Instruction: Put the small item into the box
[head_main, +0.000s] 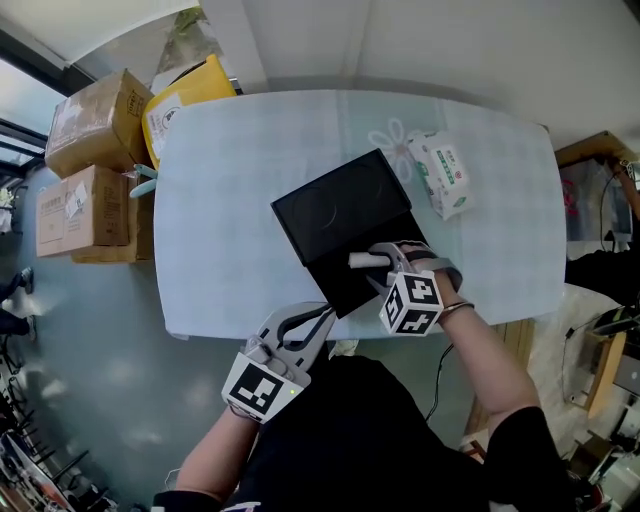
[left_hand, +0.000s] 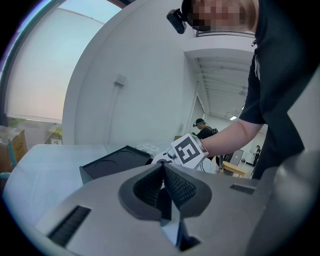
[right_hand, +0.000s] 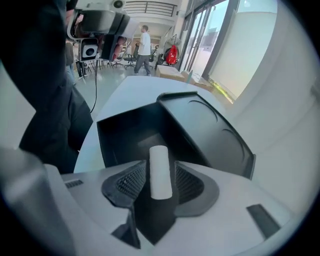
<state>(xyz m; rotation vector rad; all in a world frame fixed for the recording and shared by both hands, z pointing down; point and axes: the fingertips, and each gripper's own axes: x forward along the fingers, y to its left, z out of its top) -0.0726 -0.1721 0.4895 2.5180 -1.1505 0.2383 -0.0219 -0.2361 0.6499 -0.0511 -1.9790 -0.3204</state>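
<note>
The task is nearly finished but not yet done. The right gripper (head_main: 380, 262) hangs over the open black box (right_hand: 125, 132), whose lid (right_hand: 205, 127) lies folded back on the surface (head_main: 220, 200). The small white cylinder (right_hand: 160, 172) stands upright between its fingers (right_hand: 131, 182), directly above the box's hollow. The fingers stand apart, with a thin dark gap on each side of the cylinder, so they seem to have let go rather than to be clamping it. What remains, as I judge it, is for the cylinder to drop clear into the box. The left gripper (left_hand: 162, 169) waits near the surface's edge, its fingers closed on nothing.
</note>
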